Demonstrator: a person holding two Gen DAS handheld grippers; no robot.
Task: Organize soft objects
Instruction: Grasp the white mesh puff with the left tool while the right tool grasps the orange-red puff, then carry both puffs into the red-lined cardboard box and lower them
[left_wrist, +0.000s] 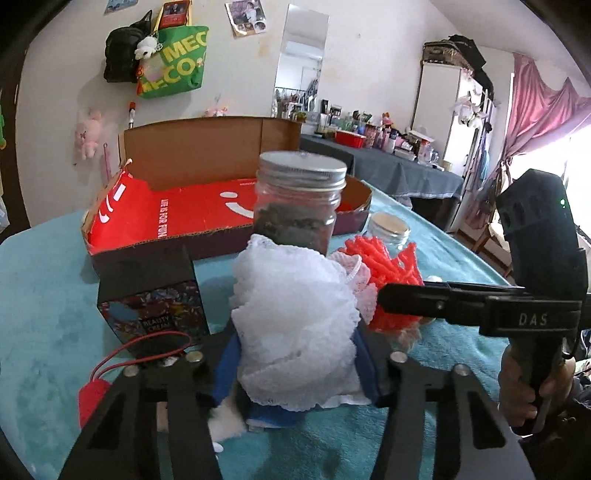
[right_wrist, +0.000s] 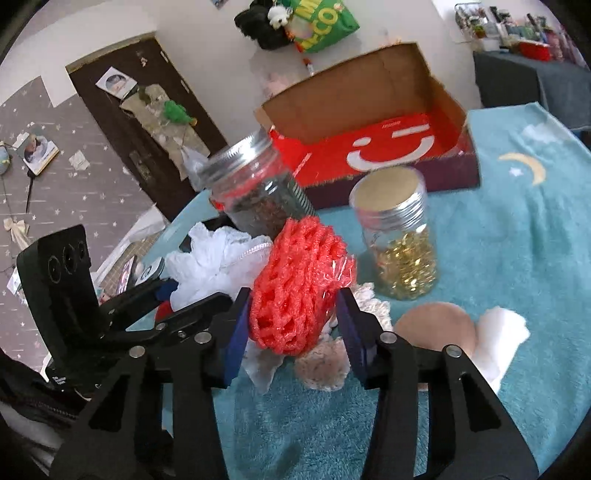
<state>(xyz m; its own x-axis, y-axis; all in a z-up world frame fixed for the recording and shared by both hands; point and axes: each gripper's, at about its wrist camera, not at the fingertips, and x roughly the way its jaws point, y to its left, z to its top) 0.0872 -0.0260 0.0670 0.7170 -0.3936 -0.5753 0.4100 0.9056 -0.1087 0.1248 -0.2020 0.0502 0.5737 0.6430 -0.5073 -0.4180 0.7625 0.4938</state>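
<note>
Both grippers loaded. Left gripper (left_wrist: 295, 354) is clenched on the white mesh puff (left_wrist: 291, 325), blue pads pressing its sides at lower centre of the left wrist view; right gripper (right_wrist: 291, 325) is clenched on the orange foam net (right_wrist: 295, 284), centre of the right wrist view. The relation that counts: the open cardboard box (left_wrist: 207, 147) lies straight ahead of both tools and beyond the jars, long axis running left to right across the frame, red liner showing. In the left view the dark-filled jar (left_wrist: 299, 206) stands directly between puff and box (a straight push forward would likely meet it), so the carry probably needs to go up and over. In the right view the box sits upper right, with the gold-filled jar (right_wrist: 399, 236) just right of the net. Neither hand looks clearly nearer. Readable: "LIFE IS FOR FUN" on the liner, "BEAUTY CREAM" on the small black carton (left_wrist: 155, 310), "DAS" on the right gripper's bar, "MECO" on the green bag (left_wrist: 177, 62)
</note>
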